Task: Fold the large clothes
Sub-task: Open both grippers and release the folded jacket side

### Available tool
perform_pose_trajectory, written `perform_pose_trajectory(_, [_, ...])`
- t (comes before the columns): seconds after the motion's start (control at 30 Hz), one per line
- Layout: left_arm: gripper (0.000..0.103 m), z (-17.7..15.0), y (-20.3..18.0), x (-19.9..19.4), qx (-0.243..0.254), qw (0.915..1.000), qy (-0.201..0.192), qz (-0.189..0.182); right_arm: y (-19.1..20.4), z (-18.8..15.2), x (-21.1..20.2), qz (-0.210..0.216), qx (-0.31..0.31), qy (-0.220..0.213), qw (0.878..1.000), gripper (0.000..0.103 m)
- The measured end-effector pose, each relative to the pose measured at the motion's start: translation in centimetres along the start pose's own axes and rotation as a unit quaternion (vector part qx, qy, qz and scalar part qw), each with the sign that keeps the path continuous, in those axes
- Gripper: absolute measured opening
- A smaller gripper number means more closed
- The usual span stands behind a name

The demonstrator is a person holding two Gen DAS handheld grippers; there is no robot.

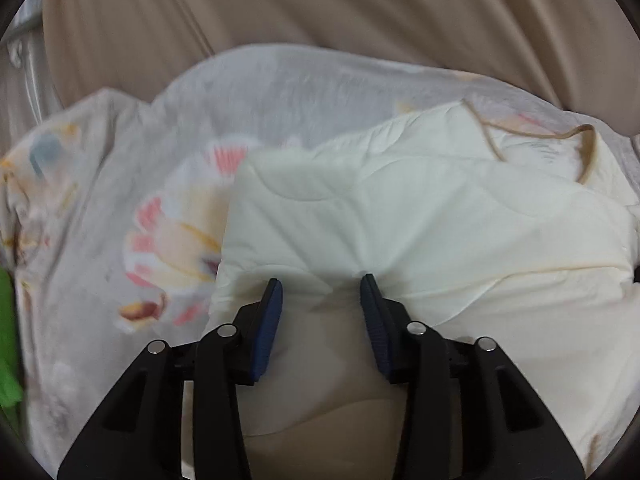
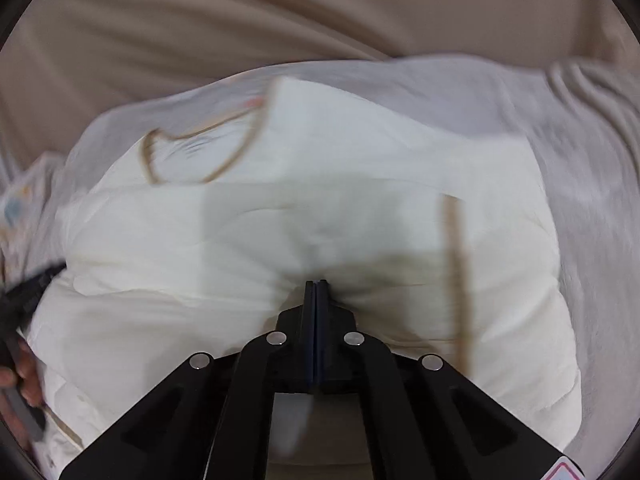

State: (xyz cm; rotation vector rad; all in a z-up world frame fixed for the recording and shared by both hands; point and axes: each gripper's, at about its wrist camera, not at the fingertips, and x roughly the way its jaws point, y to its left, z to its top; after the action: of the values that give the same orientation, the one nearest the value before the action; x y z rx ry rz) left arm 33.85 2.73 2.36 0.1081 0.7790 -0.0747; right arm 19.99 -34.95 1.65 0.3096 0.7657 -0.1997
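A thick cream quilted blanket (image 1: 420, 208) with tan piping lies folded in layers on a grey floral sheet (image 1: 120, 200). My left gripper (image 1: 322, 284) is open, its blue pads apart at the blanket's near edge, holding nothing. In the right wrist view the same cream blanket (image 2: 320, 184) fills the middle. My right gripper (image 2: 316, 285) is shut, its pads pressed together at the blanket's near fold; whether cloth is pinched between them I cannot tell. The left gripper's black body (image 2: 24, 292) and a hand show at the left edge.
Beige fabric (image 1: 320, 4) rises behind the bedding in both views. A green cloth (image 1: 8, 340) sits at the far left edge. A tan trim strip (image 2: 456, 280) runs down the blanket's right side. The floral sheet spreads to the left.
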Motion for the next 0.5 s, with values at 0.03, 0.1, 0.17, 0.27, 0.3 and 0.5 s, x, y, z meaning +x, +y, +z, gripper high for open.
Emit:
perform_pose_trajectory(0.03, [0.050, -0.1, 0.5, 0.2, -0.009, 0.9999, 0.002, -0.005, -1.2, 0.0, -0.1, 0.009, 0.018, 0.000, 1.000, 0.000])
perform_pose_trajectory(0.1, [0.054, 0.0, 0.7, 0.3, -0.010, 0.9999, 0.003, -0.002, -3.5, -0.1, -0.3, 0.020, 0.047, -0.001, 0.999, 0.000])
perform_pose_trajectory(0.17, [0.056, -0.1, 0.5, 0.3, -0.006, 1.0000, 0.002, 0.006, -4.2, -0.3, -0.4, 0.033, 0.065, 0.000, 0.997, 0.000])
perform_pose_trajectory(0.27, [0.057, -0.3, 1.0, -0.5, -0.012, 0.9999, -0.003, 0.006, -3.8, -0.8, -2.2, 0.020, 0.068, -0.010, 0.997, 0.000])
perform_pose_trajectory(0.3, [0.056, -0.6, 1.4, -1.3, -0.016, 0.9998, -0.007, 0.006, -3.7, -1.1, -3.1, 0.020, 0.065, -0.014, 0.998, 0.004])
perform_pose_trajectory(0.5, [0.056, -2.7, 2.8, -6.6, -0.007, 0.9996, -0.020, -0.017, -2.5, -3.2, -8.3, 0.038, 0.026, -0.032, 0.998, 0.010])
